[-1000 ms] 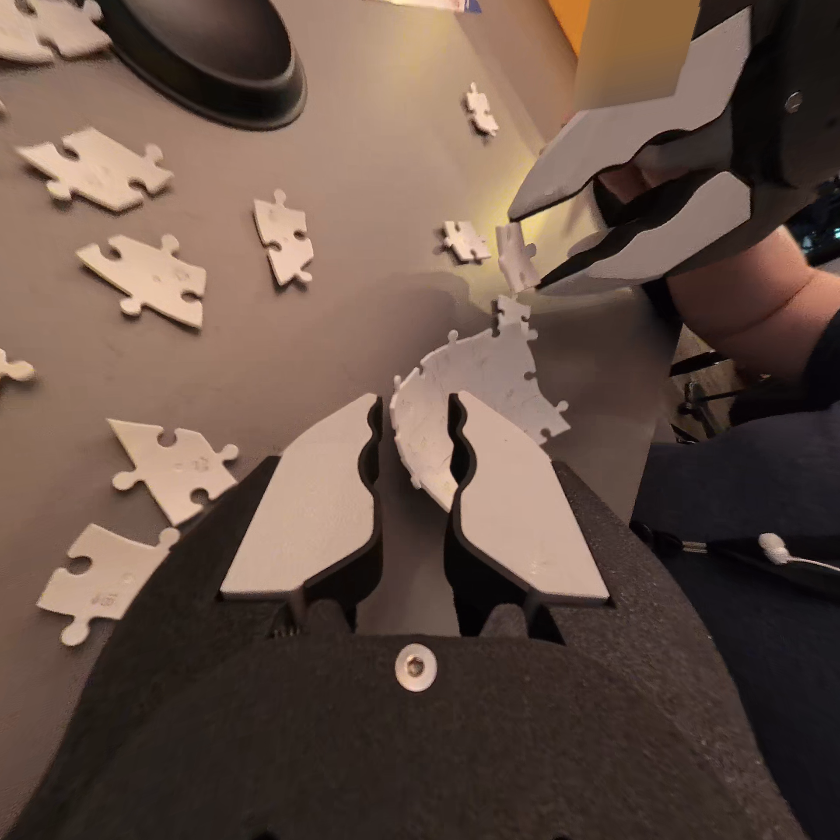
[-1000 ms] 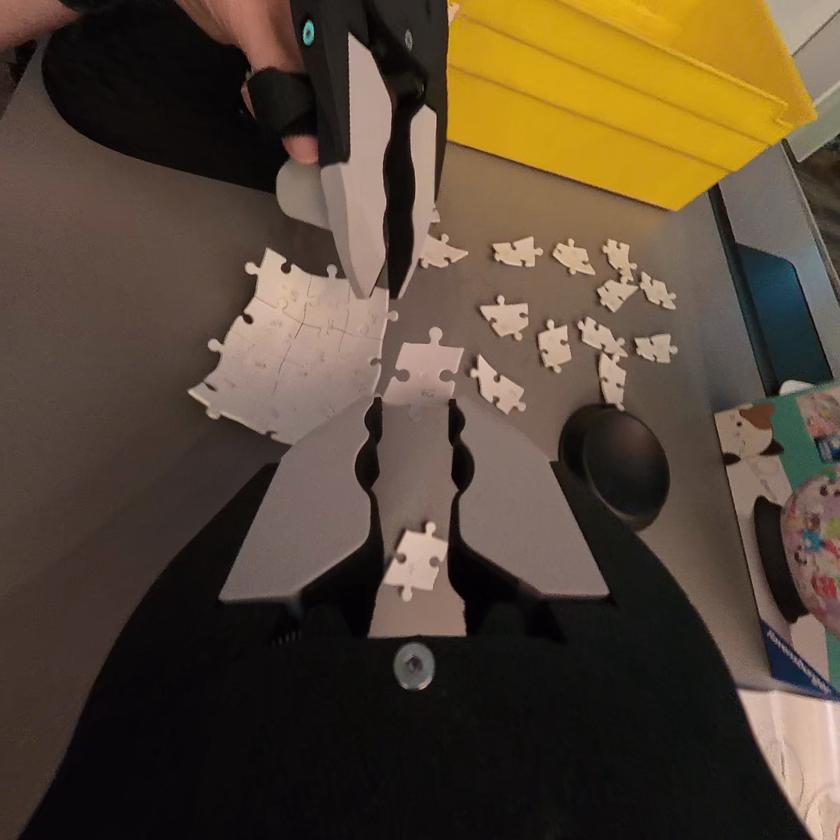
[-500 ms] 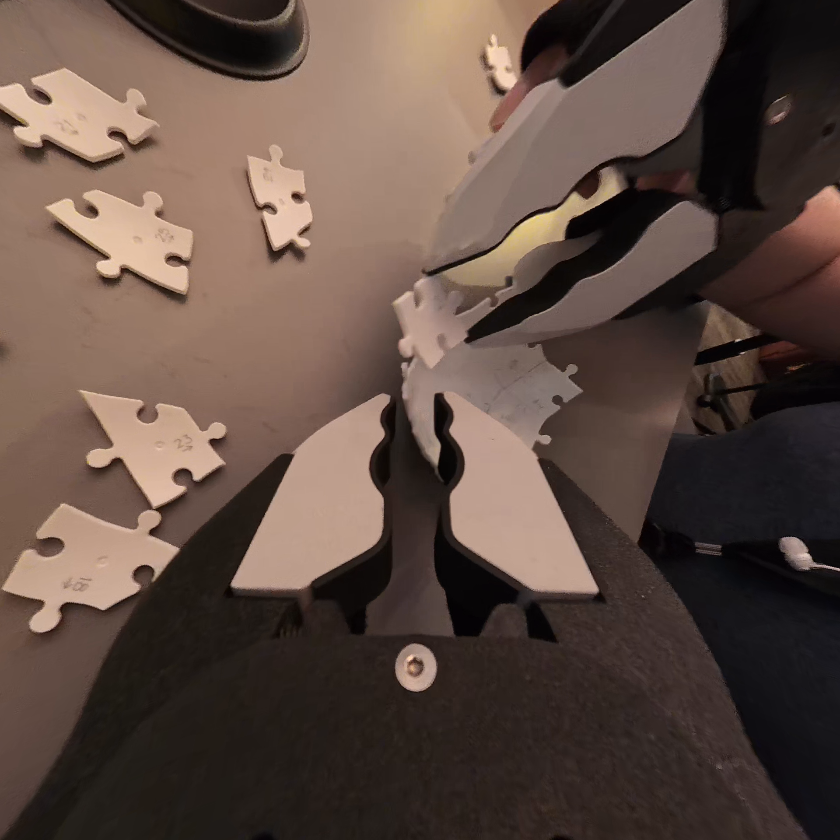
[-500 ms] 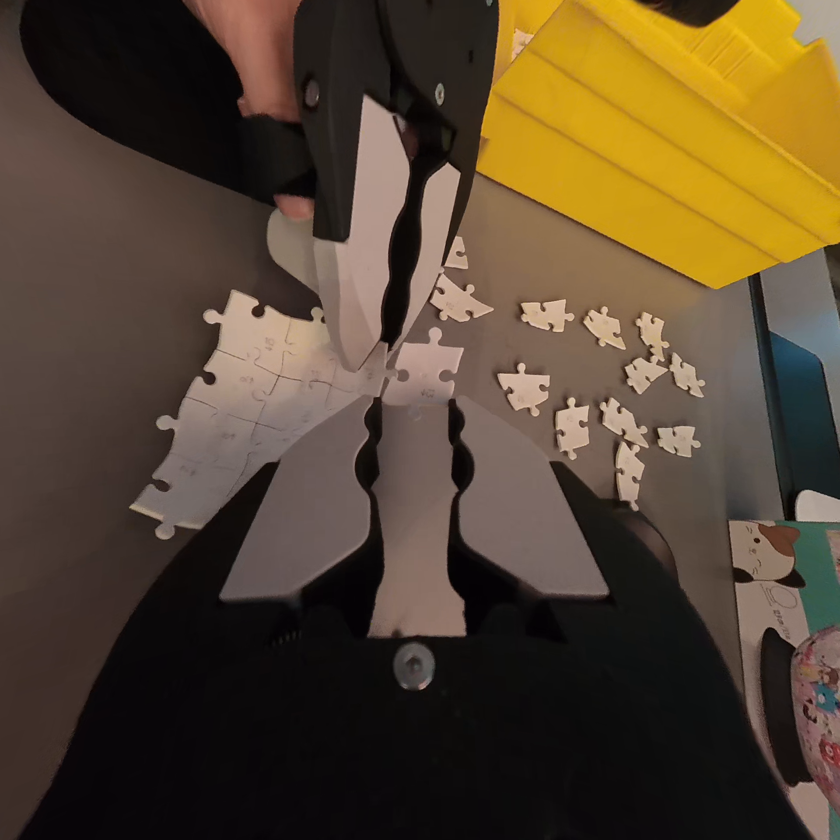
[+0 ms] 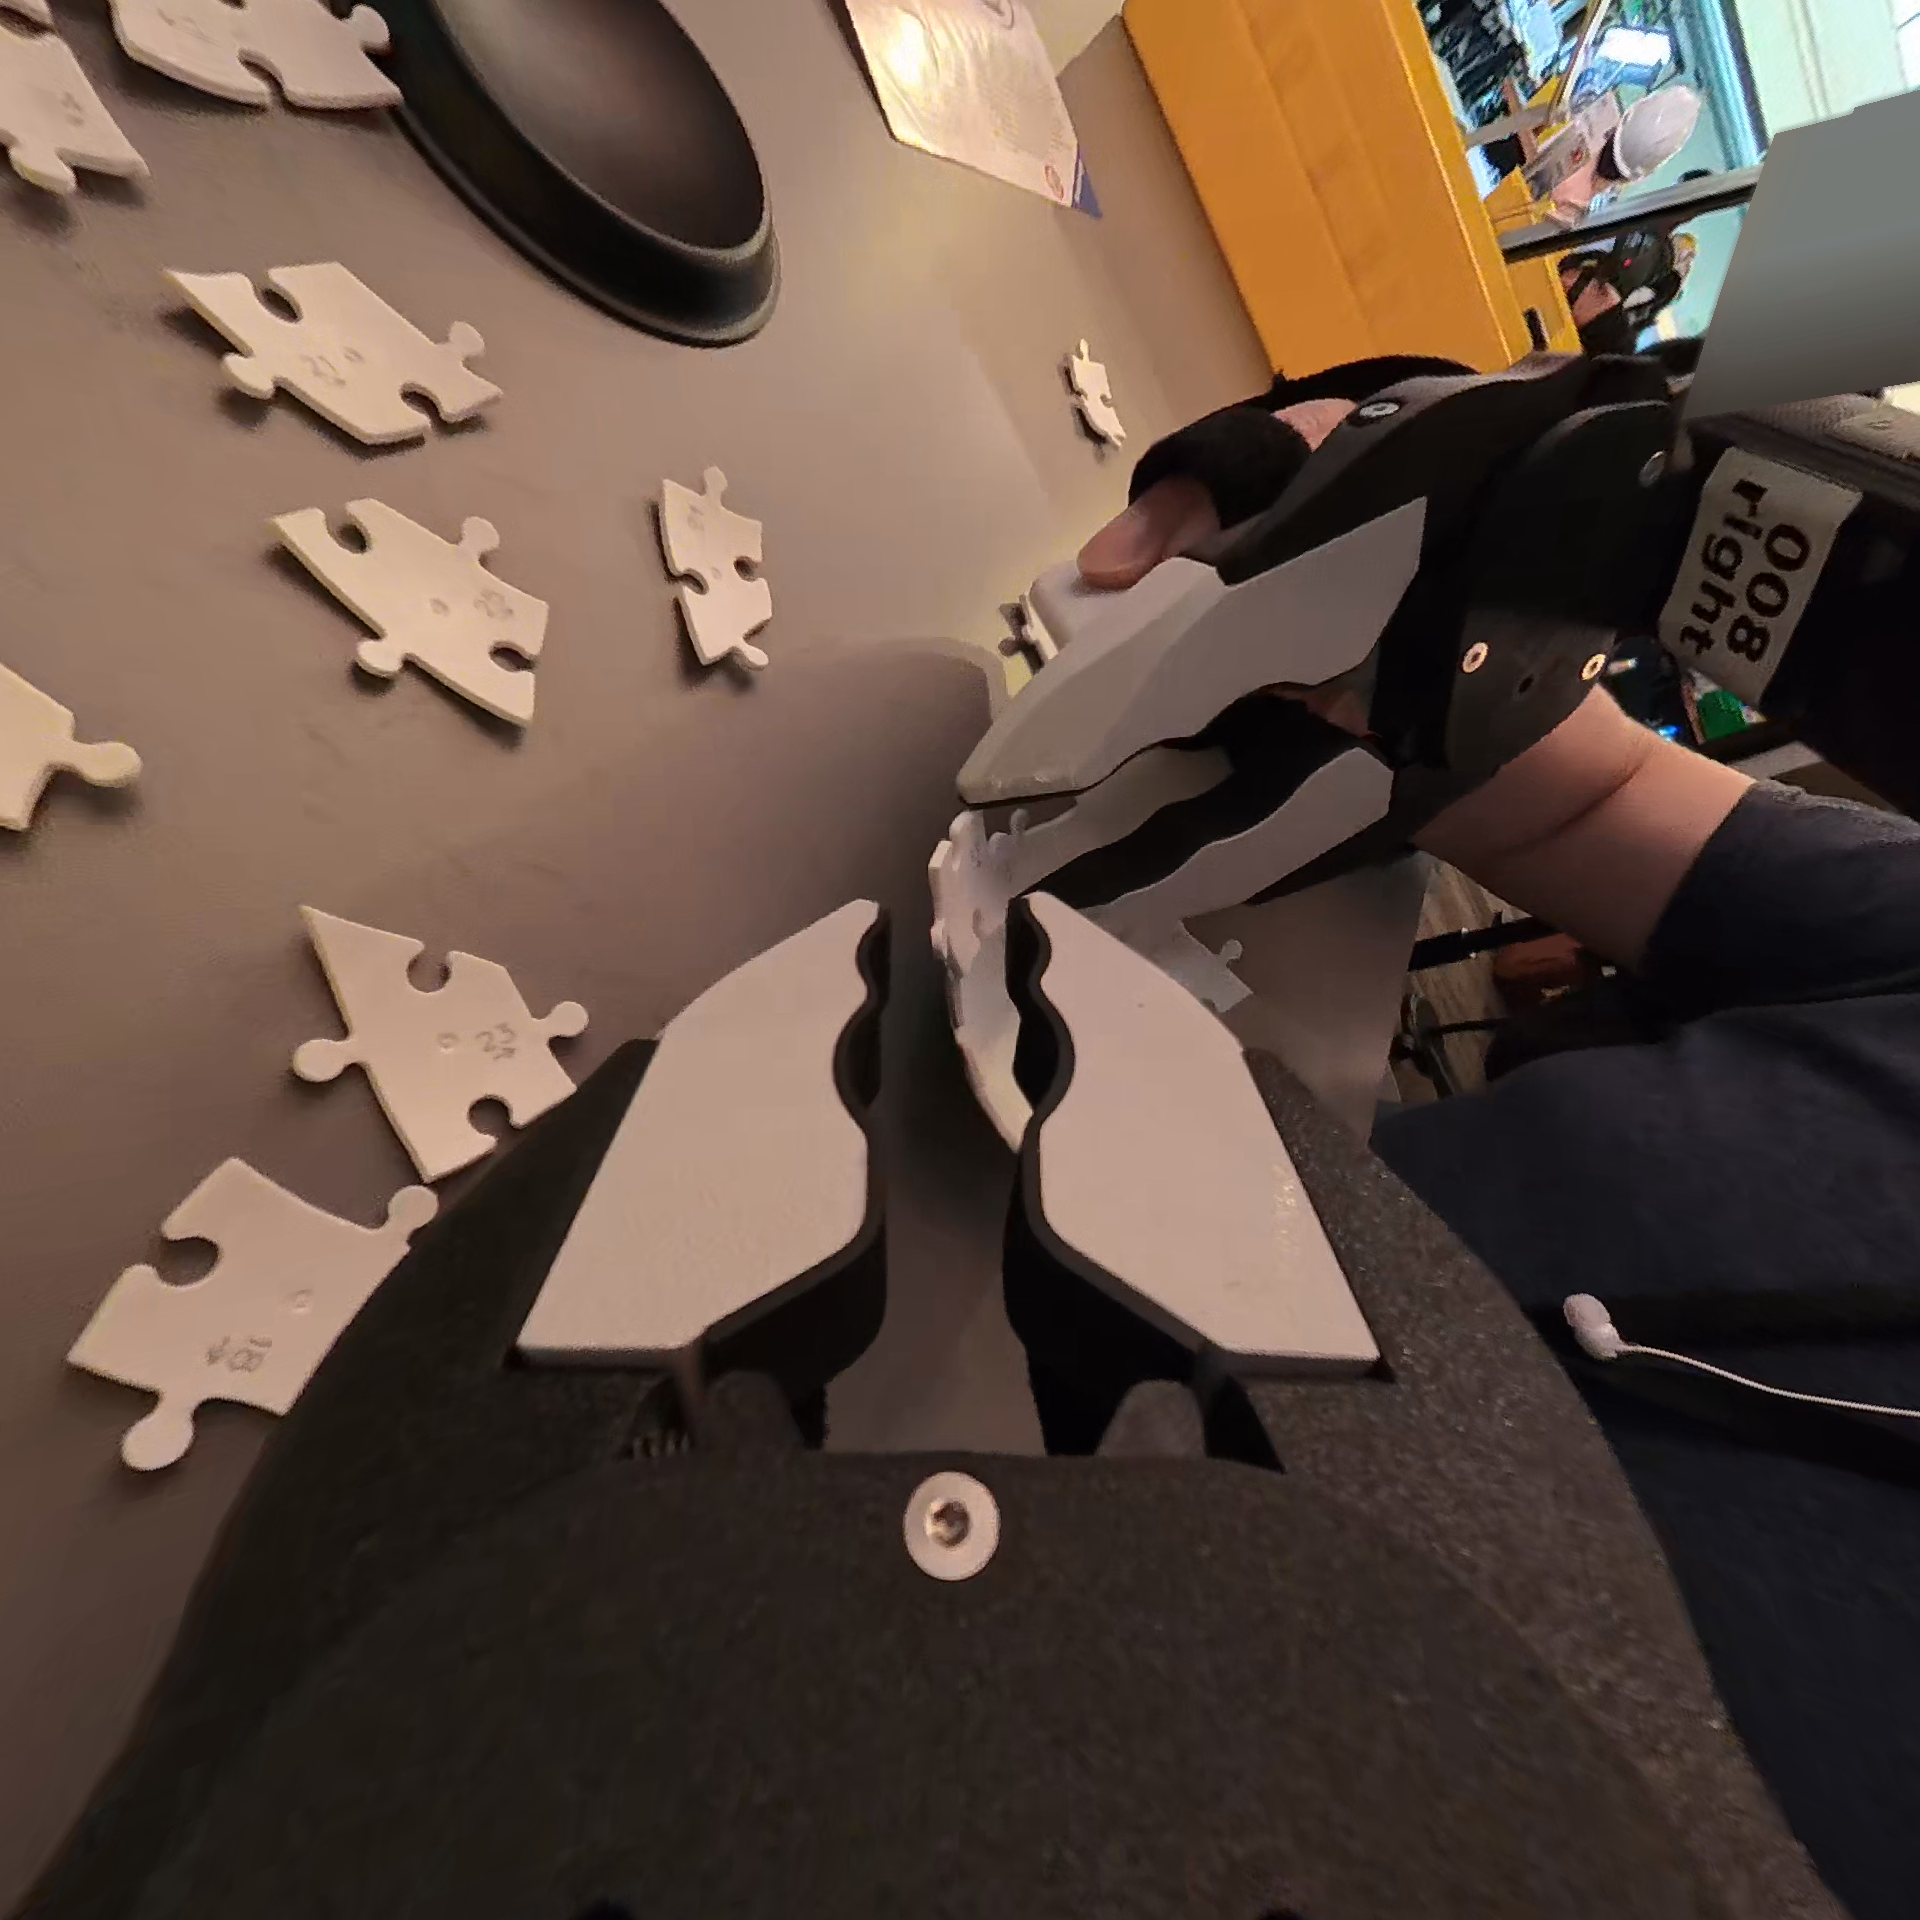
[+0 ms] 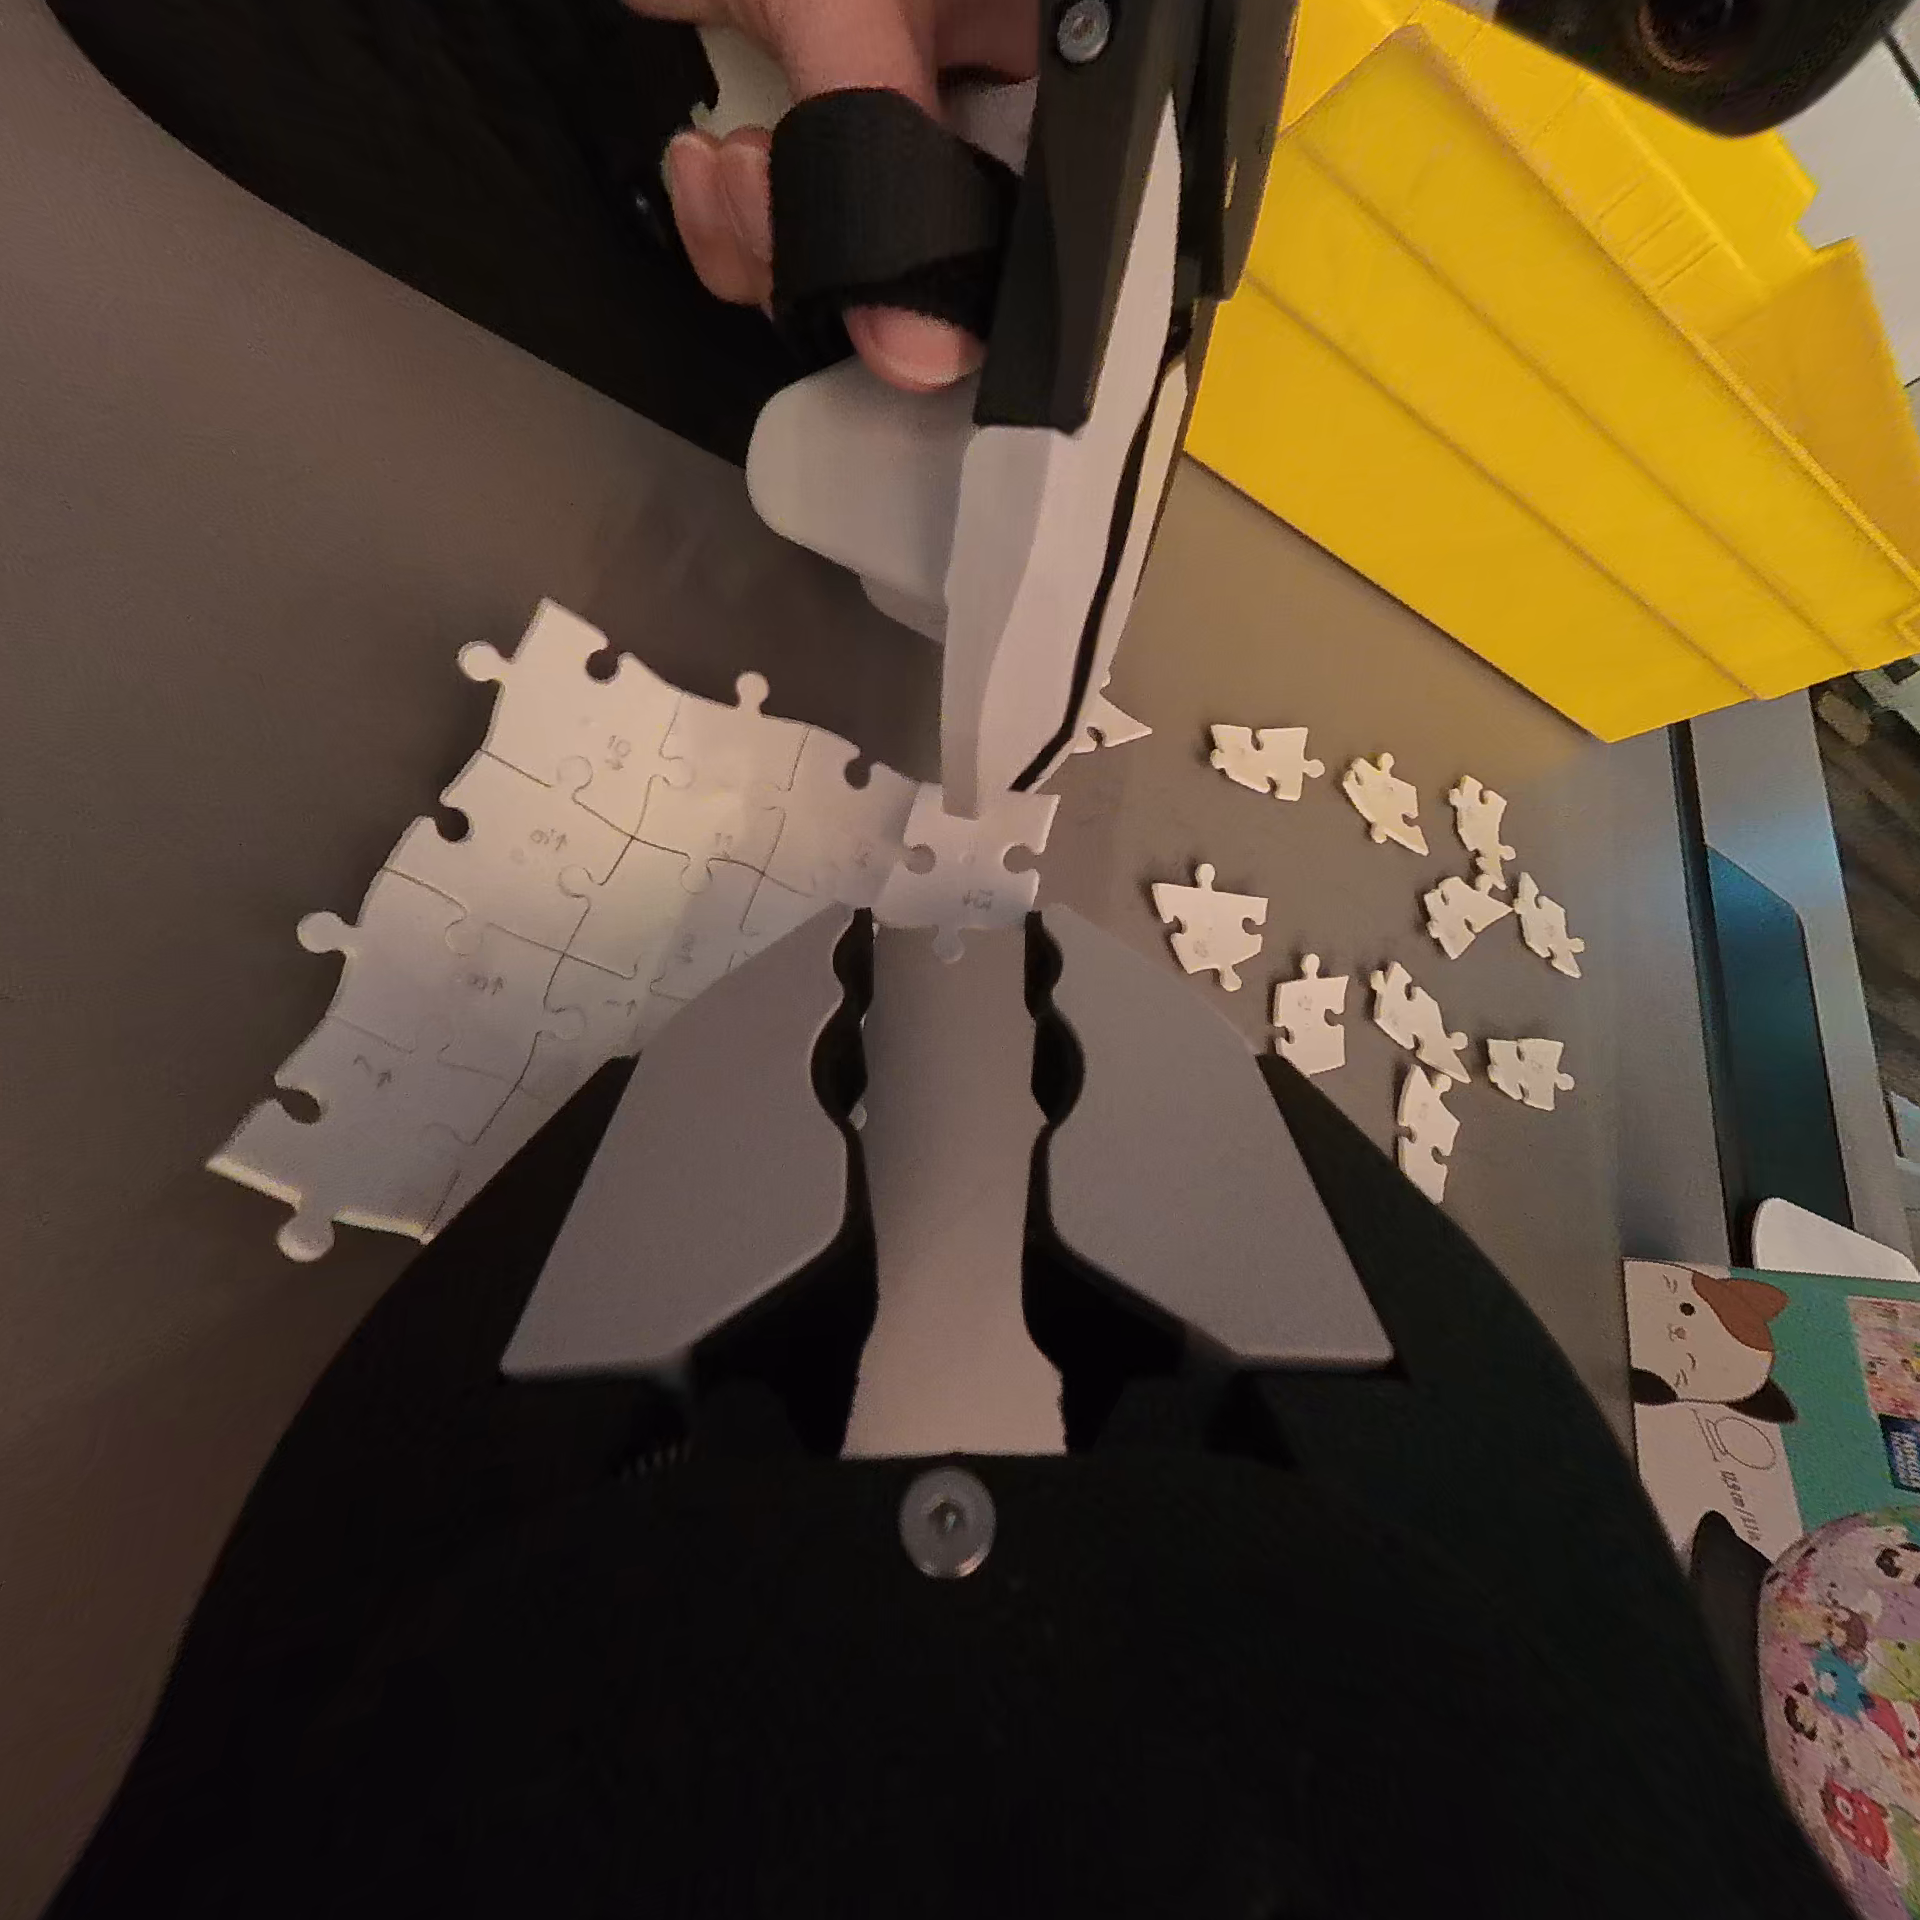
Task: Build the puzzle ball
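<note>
White, matte loose pieces (image 5: 416, 1039) with knobs and notches lie flat on the smooth grey table (image 5: 831, 468). Beyond them sits a glossy black round dish (image 5: 665, 260), its far side cut off by the frame. From the right wrist, the assembled panel (image 6: 582, 883) is a curved white sheet of interlocked pieces, lifted off the table at its right end. Farther right are stepped yellow bins (image 6: 1507, 416) and a printed box (image 6: 1818, 1403) that runs off the edge.

The panel's lower corner is hidden behind the black, grainy body of the right gripper (image 6: 945, 920) (the faint marks on the pieces are too small to make out). In the left wrist view only a sliver of the panel shows, edge-on.

The left gripper (image 5: 948, 906) points steeply down, its pale fingers nearly together and pinching the panel's right edge. The left hand (image 6: 727, 208) has a black strap across a finger. The right gripper reaches in from the right. Its jaws are spread only as wide as the single piece (image 6: 966, 862) clamped between their tips, and that piece is butted against the panel's edge.
</note>
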Demonstrator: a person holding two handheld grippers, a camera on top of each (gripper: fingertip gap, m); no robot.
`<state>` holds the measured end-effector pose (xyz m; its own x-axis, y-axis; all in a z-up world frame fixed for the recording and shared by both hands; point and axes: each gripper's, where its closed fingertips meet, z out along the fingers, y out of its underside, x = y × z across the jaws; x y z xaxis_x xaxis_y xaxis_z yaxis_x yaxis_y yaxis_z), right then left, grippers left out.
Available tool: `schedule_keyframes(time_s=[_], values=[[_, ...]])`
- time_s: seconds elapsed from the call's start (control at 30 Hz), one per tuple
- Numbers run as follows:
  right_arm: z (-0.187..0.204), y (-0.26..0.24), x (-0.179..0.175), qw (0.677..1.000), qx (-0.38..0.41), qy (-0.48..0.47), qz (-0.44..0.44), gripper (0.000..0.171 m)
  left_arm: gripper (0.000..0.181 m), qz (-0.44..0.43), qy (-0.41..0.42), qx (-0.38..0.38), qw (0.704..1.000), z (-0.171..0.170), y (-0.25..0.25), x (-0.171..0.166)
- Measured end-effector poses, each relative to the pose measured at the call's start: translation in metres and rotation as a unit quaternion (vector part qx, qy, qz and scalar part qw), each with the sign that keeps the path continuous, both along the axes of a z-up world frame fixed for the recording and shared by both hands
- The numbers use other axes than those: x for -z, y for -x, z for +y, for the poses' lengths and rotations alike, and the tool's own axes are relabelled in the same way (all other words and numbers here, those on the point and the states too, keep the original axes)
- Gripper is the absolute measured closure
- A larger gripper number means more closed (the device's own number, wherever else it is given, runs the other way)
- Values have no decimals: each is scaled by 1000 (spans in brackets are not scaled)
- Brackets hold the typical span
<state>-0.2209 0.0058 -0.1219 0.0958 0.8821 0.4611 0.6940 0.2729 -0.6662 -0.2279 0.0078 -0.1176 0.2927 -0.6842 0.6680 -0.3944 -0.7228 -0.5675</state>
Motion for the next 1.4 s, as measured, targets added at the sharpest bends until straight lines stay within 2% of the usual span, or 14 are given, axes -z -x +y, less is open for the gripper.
schedule_keyframes(time_s=[0.1, 0.27, 0.4, 0.53, 0.67, 0.83, 1.13, 1.4], values=[[2, 0, 1, 1000, 3, -9, -1, 142, 162, 1, -1, 4, 1000, -1, -3, 0], [1, 1, 3, 1000, 1, -12, 1, 142, 178, 14, -15, 12, 1000, -3, -4, 2], [1, 1, 3, 1000, 2, 3, 8, 142, 177, 22, -31, 18, 999, -3, -4, 3], [0, 0, 0, 995, 7, 87, 50, 137, 179, 13, -35, 21, 999, -4, -4, 0], [5, -3, -7, 976, 8, 189, 106, 137, 179, 11, -57, 23, 998, -2, -5, -2], [1, -6, 5, 947, 14, 306, 98, 137, 179, 1, -59, 32, 998, 0, -9, -5], [-4, -36, 16, 955, 42, 291, 36, 139, 179, 11, -57, 42, 997, -9, -10, -4], [5, -36, 6, 961, 41, 266, 70, 140, 179, 4, -64, 43, 997, -11, -12, -11]])
